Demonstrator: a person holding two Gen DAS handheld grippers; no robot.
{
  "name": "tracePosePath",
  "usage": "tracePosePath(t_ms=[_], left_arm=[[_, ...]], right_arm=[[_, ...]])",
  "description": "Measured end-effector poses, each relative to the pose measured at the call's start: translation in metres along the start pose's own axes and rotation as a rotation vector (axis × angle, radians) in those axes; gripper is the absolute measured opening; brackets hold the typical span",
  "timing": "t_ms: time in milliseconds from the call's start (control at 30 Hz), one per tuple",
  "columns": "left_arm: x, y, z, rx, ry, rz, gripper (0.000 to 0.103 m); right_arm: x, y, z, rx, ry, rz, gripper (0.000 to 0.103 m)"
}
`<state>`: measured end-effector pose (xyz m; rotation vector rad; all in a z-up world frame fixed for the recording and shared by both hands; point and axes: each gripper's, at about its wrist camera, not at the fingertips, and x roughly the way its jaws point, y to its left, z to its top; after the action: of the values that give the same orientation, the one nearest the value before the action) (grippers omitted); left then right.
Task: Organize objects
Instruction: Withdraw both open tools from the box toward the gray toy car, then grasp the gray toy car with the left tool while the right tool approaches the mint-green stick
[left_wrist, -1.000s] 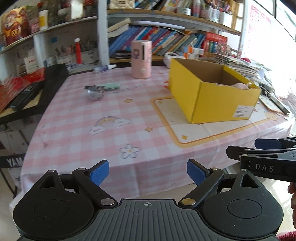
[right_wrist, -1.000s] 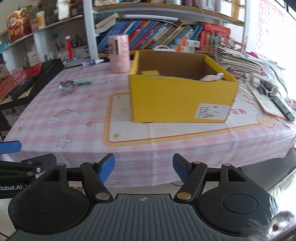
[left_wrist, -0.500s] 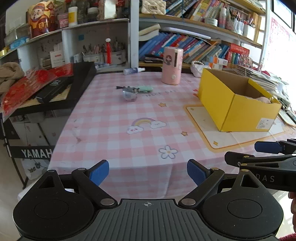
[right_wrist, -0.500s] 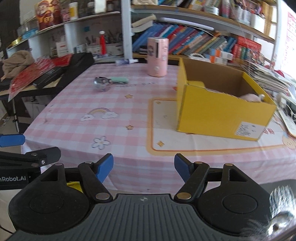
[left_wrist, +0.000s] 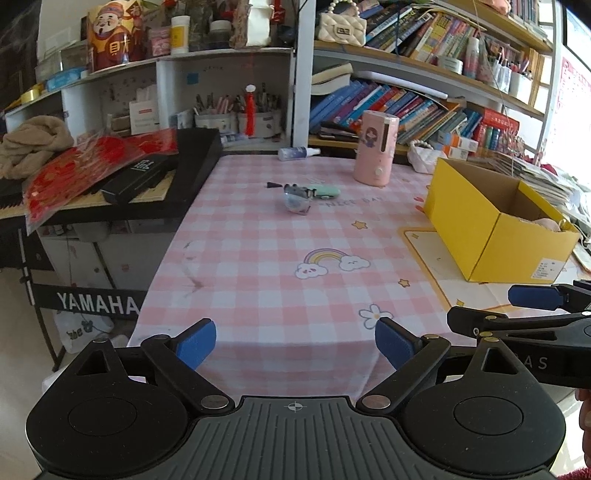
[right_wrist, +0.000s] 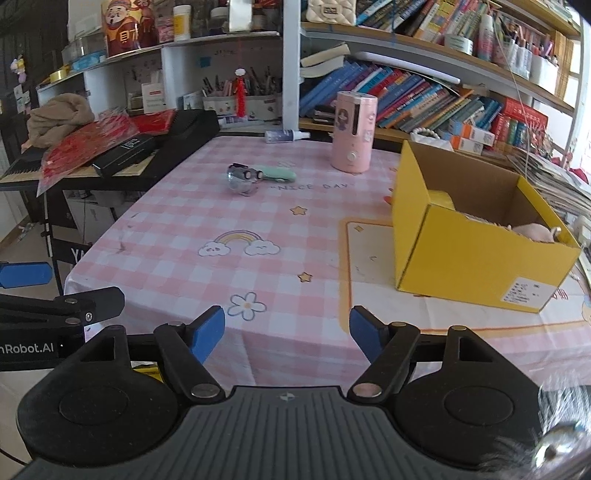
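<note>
A yellow cardboard box (left_wrist: 495, 218) (right_wrist: 476, 240) stands open on the right of the pink checked table (left_wrist: 258, 258), with a pink soft thing (right_wrist: 535, 232) inside. Far back lie a clear roller with a mint handle (left_wrist: 306, 192) (right_wrist: 258, 175) and a small spray bottle (left_wrist: 297, 152). A pink cylinder (left_wrist: 375, 153) stands upright there. My left gripper (left_wrist: 295, 341) hangs over the near table edge; its jaws are opening, with nothing between them. My right gripper (right_wrist: 286, 332) is beside it, open and empty.
A black keyboard (left_wrist: 110, 184) on a stand, piled with red packets and a black case, adjoins the table's left side. Crowded bookshelves (left_wrist: 406, 99) run behind the table. Stacked papers (right_wrist: 554, 181) lie right of the box.
Both views have swung left: the box slid toward the right of the frames and the keyboard came into sight. Both grippers stay empty.
</note>
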<state>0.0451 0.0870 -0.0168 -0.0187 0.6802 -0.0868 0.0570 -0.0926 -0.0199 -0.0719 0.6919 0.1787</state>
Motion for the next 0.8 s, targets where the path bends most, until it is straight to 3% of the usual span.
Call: tracePosePath(t_ms=[367,800], left_arm=[[0.019,0.01,0.01,-0.02,0.009,0.034,0.097],[0.083,0.006,0.052,-0.039,0.05,0.075,0.097]], right_arm=[[0.026,0.007,0.015,-0.025,0.011,0.036,0.074],[0.095,-0.011,0.062,-0.032,0.048,0.083,0.074]])
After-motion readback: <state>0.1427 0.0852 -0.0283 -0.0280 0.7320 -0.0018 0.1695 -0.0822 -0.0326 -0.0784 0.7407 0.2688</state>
